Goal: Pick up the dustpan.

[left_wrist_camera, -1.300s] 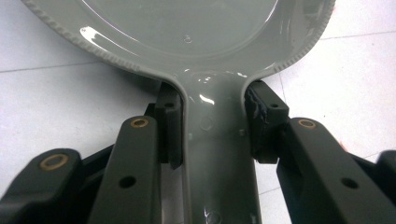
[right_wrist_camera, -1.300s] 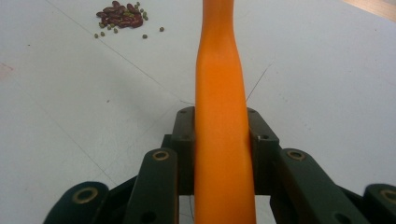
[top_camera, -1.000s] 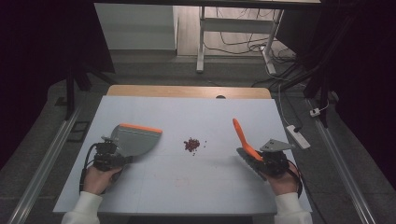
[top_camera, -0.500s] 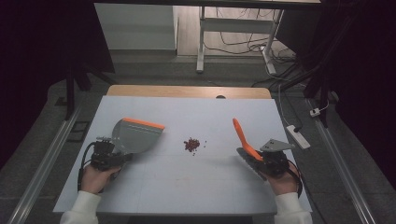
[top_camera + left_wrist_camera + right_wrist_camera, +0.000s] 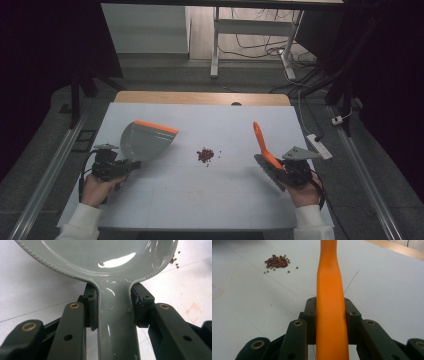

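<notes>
Left gripper (image 5: 116, 167) is carrying the grey dustpan (image 5: 145, 141) a little toward 3 o'clock in the high view, edging it closer to the bean pile (image 5: 205, 155) at table centre. The pan's orange lip (image 5: 156, 126) is tilting: its 3 o'clock end is dropping lower than a second ago, so the lip is now slanting down toward the beans. The left hand (image 5: 96, 187) is shifting slightly with it. The gap between pan and beans is narrowing, though the two are not yet touching; in the left gripper view a few beans (image 5: 175, 262) are showing just past the pan's rim at 2 o'clock.
</notes>
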